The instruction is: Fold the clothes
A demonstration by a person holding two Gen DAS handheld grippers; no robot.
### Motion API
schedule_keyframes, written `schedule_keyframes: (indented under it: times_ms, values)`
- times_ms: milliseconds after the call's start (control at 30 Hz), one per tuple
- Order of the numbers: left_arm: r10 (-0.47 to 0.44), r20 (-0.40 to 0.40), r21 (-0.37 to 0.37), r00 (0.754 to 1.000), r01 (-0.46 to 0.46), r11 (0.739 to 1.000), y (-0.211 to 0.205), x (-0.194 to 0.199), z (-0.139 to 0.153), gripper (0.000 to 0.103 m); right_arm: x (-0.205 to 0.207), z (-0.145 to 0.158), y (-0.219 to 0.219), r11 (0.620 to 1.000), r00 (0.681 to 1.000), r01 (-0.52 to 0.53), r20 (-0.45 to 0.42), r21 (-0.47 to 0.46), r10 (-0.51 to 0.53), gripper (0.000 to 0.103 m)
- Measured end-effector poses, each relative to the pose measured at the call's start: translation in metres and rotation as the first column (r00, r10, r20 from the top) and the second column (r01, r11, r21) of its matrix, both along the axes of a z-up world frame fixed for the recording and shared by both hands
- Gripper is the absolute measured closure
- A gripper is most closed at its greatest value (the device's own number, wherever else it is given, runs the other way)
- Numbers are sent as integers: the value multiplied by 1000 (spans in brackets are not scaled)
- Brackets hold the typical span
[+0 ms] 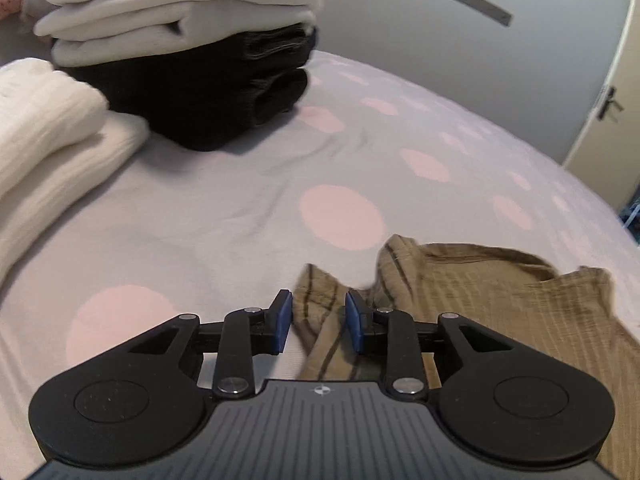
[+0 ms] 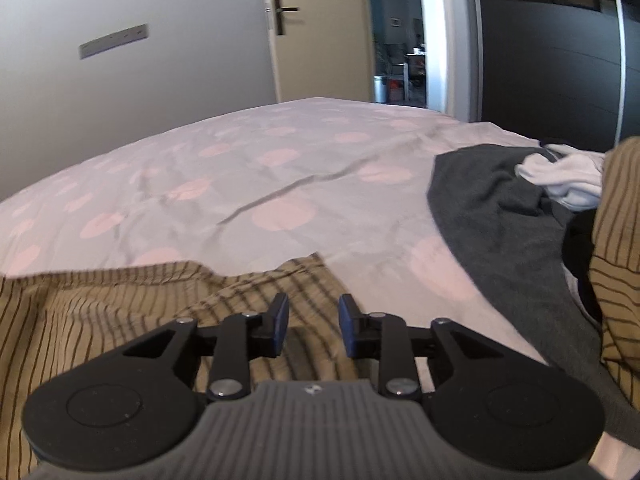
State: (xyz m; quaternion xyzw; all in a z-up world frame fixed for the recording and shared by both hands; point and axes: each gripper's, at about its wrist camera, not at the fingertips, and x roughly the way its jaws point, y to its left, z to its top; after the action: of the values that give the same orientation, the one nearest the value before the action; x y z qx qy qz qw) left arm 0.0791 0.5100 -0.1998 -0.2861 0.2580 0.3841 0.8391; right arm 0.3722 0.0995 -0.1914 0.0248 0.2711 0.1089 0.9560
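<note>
the tan striped garment (image 1: 480,300) lies rumpled at the bed's (image 1: 240,184) near edge. left gripper (image 1: 319,322) and right gripper (image 2: 313,326) fingers stand narrowly apart, pressing nothing; a corner could slip when pinched.

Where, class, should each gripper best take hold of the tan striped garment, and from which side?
Probably at the tan striped garment's far corners. The left gripper has a raised corner flap between its open jaws; the right gripper hovers open above the other edge. Come in low from the near side, since those corners lift off the bedsheet.
</note>
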Motion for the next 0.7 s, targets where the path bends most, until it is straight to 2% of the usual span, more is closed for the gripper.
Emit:
schedule_keyframes:
  times_ms: [67, 167, 200, 300, 333, 400, 433, 467, 600, 700]
  values:
    - [-16, -13, 1, 1000, 16, 1000, -1, 4, 0, 70, 3, 3, -6, 1000, 1000, 20, 0, 17, -20, 71]
    - [-18, -74, 50, 997, 21, 999, -4, 8, -3, 90, 10, 6, -17, 998, 999, 41, -28, 56, -40, 69]
    - [-14, -74, 56, 997, 18, 998, -5, 8, -4, 96, 14, 5, -21, 996, 998, 47, -52, 76, -43, 68]
    - [6, -39, 67, 999, -3, 998, -5, 4, 0, 99, 27, -2, -35, 984, 989, 49, -144, 173, -24, 60]
    - [14, -29, 78, 999, -11, 997, -5, 3, 2, 99, 31, -6, -37, 978, 984, 51, -179, 203, -14, 61]
    - [44, -13, 111, 999, -42, 993, -5, -1, 6, 100, 35, -12, -40, 974, 976, 57, -215, 220, -9, 71]
    - [65, -4, 129, 998, -64, 990, -4, -3, 9, 100, 34, -12, -39, 976, 978, 53, -208, 211, -8, 94]
    - [90, 8, 144, 996, -90, 985, -2, -7, 12, 100, 34, -11, -38, 978, 981, 45, -196, 203, -4, 98]
    - [188, 27, 159, 982, -190, 969, 11, -23, 15, 100, 31, -8, -40, 979, 990, 69, -134, 192, -44, 100]
    - [230, -20, 137, 973, -225, 965, 22, -26, 4, 100, 36, -11, -43, 978, 986, 98, -149, 183, -71, 99]
